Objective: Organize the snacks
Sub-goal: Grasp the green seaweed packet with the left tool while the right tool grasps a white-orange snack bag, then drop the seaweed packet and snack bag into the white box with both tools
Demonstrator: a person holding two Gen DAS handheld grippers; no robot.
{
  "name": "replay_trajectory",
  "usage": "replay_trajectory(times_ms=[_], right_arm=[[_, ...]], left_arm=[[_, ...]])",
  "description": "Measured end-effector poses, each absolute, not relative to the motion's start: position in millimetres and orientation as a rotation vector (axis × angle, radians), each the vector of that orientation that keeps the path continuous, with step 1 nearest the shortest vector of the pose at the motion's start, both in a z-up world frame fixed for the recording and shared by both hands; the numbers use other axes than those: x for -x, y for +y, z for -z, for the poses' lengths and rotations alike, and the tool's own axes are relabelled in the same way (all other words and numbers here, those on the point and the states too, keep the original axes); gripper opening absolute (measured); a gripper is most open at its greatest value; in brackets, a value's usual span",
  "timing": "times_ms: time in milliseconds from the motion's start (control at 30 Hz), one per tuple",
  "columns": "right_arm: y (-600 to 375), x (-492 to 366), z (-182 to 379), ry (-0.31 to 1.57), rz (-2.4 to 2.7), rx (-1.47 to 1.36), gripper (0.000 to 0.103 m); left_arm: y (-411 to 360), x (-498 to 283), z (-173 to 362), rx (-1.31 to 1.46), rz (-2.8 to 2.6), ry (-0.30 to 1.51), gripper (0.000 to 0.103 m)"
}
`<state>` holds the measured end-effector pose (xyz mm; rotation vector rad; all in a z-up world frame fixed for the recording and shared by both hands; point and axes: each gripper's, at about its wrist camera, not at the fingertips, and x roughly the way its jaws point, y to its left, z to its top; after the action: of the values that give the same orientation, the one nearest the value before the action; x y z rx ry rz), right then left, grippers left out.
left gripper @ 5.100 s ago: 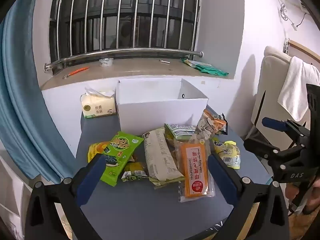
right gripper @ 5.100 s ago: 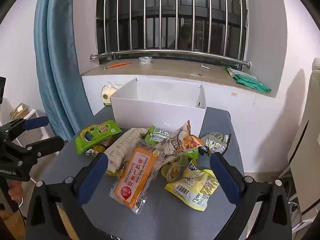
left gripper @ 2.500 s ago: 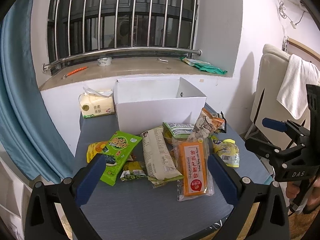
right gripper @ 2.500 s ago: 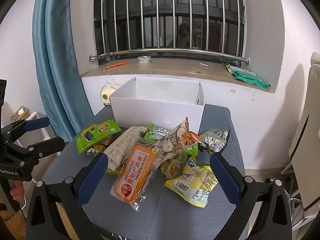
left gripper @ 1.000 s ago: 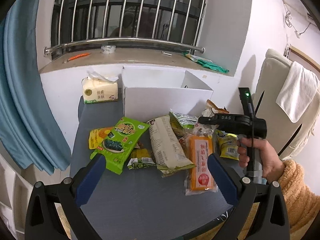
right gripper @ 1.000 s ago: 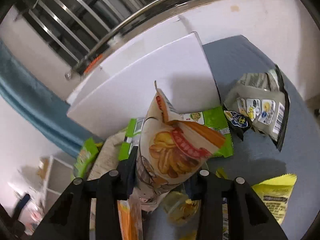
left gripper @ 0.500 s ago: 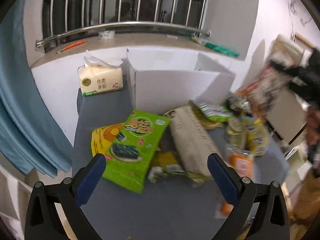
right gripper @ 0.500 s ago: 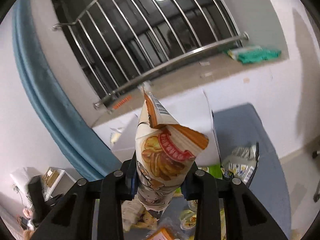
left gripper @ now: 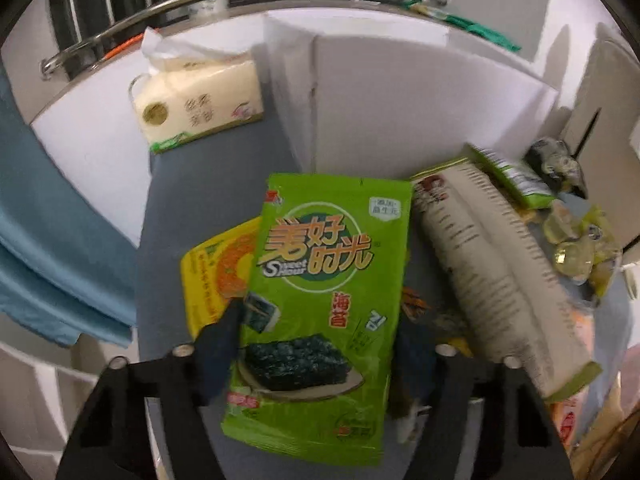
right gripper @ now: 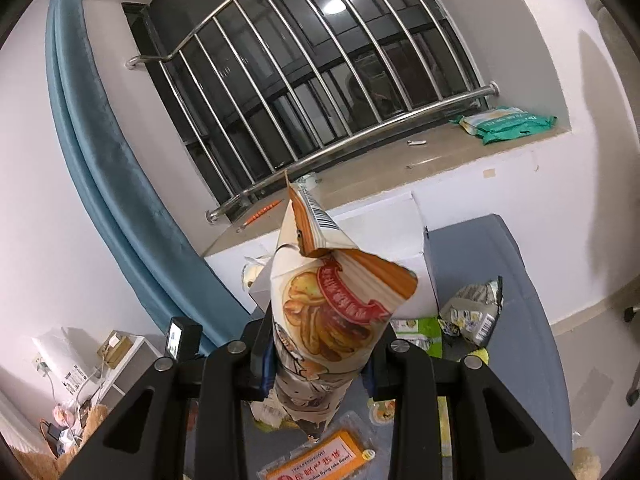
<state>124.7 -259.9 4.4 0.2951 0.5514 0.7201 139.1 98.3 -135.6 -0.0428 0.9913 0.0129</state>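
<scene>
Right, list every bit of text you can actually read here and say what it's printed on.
"Sweet Hour", under large Chinese characters: green seaweed bag, between the left gripper's fingers.
"flying cake flavor": orange cake pack on the table; the word before it is unclear.
Red banner on the chip bag in the right gripper: too blurred.
Tissue pack: Chinese characters, blurred.
Long beige pack: print too small.

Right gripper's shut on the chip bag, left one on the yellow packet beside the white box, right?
Not quite: the left gripper grips the green seaweed packet, per the left wrist view; the yellow packet lies under it. Right gripper does hold the chip bag.
</scene>
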Motion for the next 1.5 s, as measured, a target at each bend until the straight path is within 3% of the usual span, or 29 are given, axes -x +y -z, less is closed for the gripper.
replay_trajectory(times_ms=[367,600,933,1000,1033,1067,1100,1267,1500], right_arm=[[-244.4,-137.1,0.8,0.574,-0.723,-0.270,0.036],[-204.2,-203.5,-31.7,0.560,-0.674,-0.189,0.036],[-138.1,-327.0,-48.9,0.702,-0.589,-0.007,0.037],[-134.7,-340.2,-46.2,0.705,-0.569,0.015,0.042],[-132.3,-346.8,-43.1,0.718,-0.562,0.030,0.061],[-130.9,-354.0,-38.6,0.746,-0.546,0.035,0.090],[-130.3,-359.4,-36.1,0.771,-0.532,0.029,0.103],[-135.9,-351.7,-36.9,0.733,-0.523,0.020,0.103],[-146.0,-311.9,-62.5,0.616,-0.564,0.027,0.103]], left_arm=[[93.8,-113.2,37.1,0.229,0.065,0.704,0.061],[92.6,-180.4,-25.4,0.301,0.081,0.592,0.061],[90.8,-285.2,-3.1,0.279,-0.029,0.711,0.062],[90.9,-295.5,9.5,0.263,-0.030,0.767,0.078],[91.5,-299.8,16.6,0.256,-0.049,0.797,0.084],[92.6,-303.1,24.3,0.251,-0.077,0.835,0.101],[93.0,-302.3,28.5,0.253,-0.084,0.849,0.103],[92.1,-288.2,26.6,0.245,-0.070,0.816,0.103],[88.6,-245.0,-17.5,0.188,-0.054,0.649,0.103]])
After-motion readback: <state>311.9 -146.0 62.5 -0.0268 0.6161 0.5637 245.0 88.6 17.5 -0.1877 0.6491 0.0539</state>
